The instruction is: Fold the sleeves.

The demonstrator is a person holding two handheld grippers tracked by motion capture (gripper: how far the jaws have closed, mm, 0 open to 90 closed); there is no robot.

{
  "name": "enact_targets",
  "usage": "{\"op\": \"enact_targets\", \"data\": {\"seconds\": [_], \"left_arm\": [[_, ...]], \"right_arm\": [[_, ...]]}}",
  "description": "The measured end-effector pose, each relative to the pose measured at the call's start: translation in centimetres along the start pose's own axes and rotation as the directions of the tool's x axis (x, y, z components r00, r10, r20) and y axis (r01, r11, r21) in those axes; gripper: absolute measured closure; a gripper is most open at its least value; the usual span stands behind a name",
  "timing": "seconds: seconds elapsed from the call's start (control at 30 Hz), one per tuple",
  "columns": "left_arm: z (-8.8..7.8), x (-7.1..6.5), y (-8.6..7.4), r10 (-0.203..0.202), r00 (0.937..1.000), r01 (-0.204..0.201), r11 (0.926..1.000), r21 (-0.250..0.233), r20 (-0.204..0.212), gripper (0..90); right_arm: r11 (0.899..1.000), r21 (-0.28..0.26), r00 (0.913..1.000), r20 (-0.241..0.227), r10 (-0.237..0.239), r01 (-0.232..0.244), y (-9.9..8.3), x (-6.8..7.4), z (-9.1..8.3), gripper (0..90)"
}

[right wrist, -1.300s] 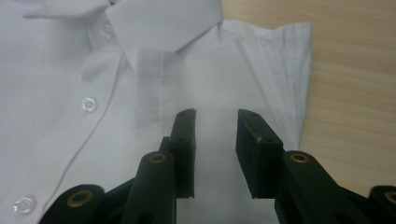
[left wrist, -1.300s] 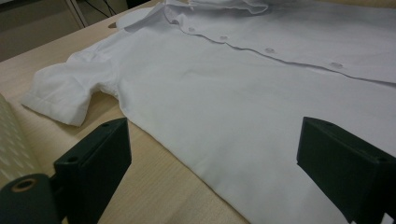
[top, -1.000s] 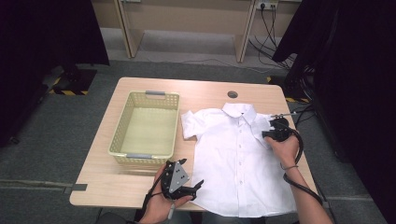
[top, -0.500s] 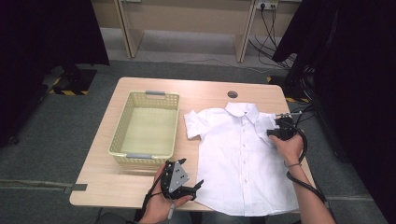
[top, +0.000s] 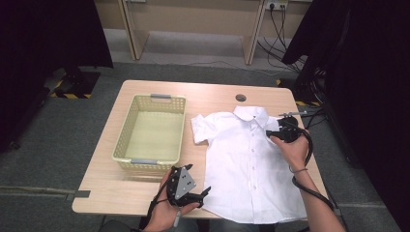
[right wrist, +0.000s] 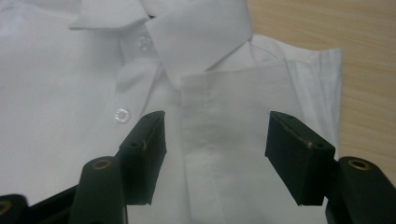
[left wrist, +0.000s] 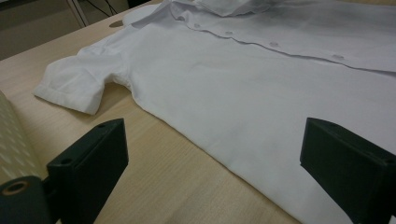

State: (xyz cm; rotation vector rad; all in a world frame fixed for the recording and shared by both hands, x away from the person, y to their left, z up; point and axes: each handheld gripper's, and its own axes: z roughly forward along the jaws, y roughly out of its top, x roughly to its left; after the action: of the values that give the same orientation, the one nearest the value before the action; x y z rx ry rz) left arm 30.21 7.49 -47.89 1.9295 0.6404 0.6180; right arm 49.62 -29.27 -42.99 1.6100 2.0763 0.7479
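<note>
One pale yellow plastic basket [top: 151, 129] with holes in its walls sits on the table, just to the left of the one white short-sleeved cotton shirt [top: 246, 164]. The shirt lies flat, front up, with a row of small white buttons down the middle. Four buttons show in the high view.

There are two black grippers. The left gripper [top: 205, 192] rests by the shirt's bottom left corner, its jaws wide apart with nothing between them. The right gripper [top: 269, 134] is over the shirt's folded-in right sleeve, by the collar. Its jaws have just been opening and stand apart above the cloth, not pinching it.

The light wooden table [top: 203, 96] has one round hole past the collar. The floor is grey.
</note>
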Motion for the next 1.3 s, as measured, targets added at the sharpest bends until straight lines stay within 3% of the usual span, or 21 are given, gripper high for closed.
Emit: {"op": "enact_targets", "data": {"seconds": [0.37, 0.87, 1.3], "left_arm": [[0.0, 0.0, 0.0, 0.004, 1.0, -0.004, 1.0, 0.002, 0.001, 7.0], [0.0, 0.0, 0.0, 0.003, 0.9999, -0.003, 1.0, 0.002, 0.012, 7.6], [0.0, 0.0, 0.0, -0.007, 0.9999, 0.007, 1.0, -0.001, 0.012, 7.6]], "right_arm": [[1.0, 0.005, 0.9987, -0.048, -0.02, 0.02, 1.2, 2.1, 0.1, 31.5], [0.996, -0.006, 0.9921, -0.091, -0.087, 0.086, 3.0, 5.5, 0.1, 30.0], [0.993, -0.012, 0.9862, -0.117, -0.117, 0.116, 4.1, 7.7, 0.5, 29.4]]}}
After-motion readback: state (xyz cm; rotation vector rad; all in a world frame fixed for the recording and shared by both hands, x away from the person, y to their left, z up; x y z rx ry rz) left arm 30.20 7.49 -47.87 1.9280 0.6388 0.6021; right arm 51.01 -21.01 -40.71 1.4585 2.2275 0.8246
